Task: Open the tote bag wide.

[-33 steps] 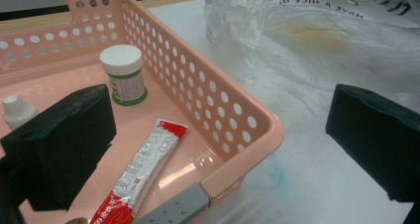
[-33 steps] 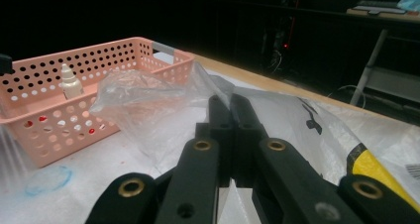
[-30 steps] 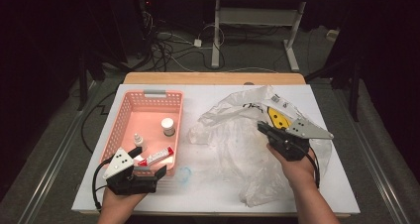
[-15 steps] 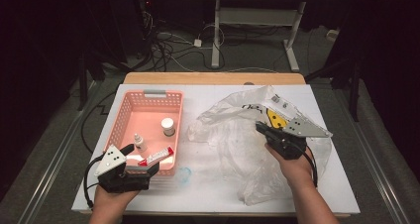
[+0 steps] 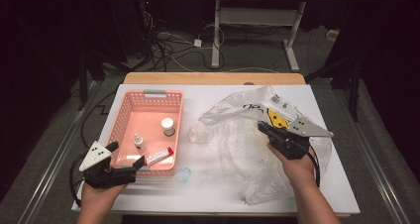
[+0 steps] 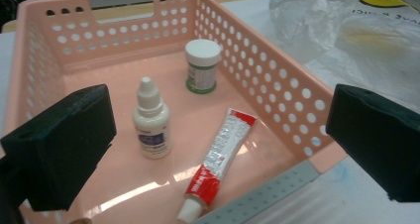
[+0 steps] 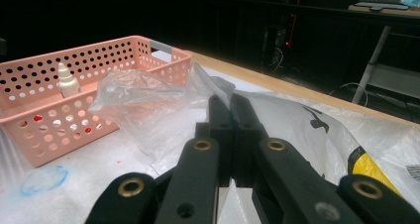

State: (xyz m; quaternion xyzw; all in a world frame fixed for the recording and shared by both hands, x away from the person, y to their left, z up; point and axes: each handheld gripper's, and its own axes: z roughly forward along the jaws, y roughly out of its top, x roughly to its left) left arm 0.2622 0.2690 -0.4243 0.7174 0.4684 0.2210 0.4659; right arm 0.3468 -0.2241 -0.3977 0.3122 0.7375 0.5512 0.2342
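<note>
A pink perforated basket point(image 5: 122, 119) stands on the left of the white table. Inside it are a white-capped jar point(image 5: 168, 126), a small dropper bottle point(image 5: 140, 142) and a red-and-silver tube point(image 5: 158, 157). My left gripper point(image 5: 124, 158) hovers at the basket's near left corner, open, with nothing between its wide-set jaws. Its own view looks into the basket at the bottle point(image 6: 151, 120), jar point(image 6: 202, 65) and tube point(image 6: 218, 157). My right gripper point(image 5: 261, 127) is shut on a crumpled clear plastic bag point(image 5: 233, 135); the film point(image 7: 148, 100) rises from its closed tips point(image 7: 230, 102).
A round blue mark point(image 5: 183, 175) is on the table just in front of the basket. The bag spreads over the right half of the table, with a yellow print point(image 5: 276, 118) on it. A wooden strip point(image 5: 213, 78) runs along the far edge; cables and desk legs lie on the floor beyond.
My left gripper has drawn back to the left, from the basket's near edge to its near left corner. The right hand and the bag have stayed put.
</note>
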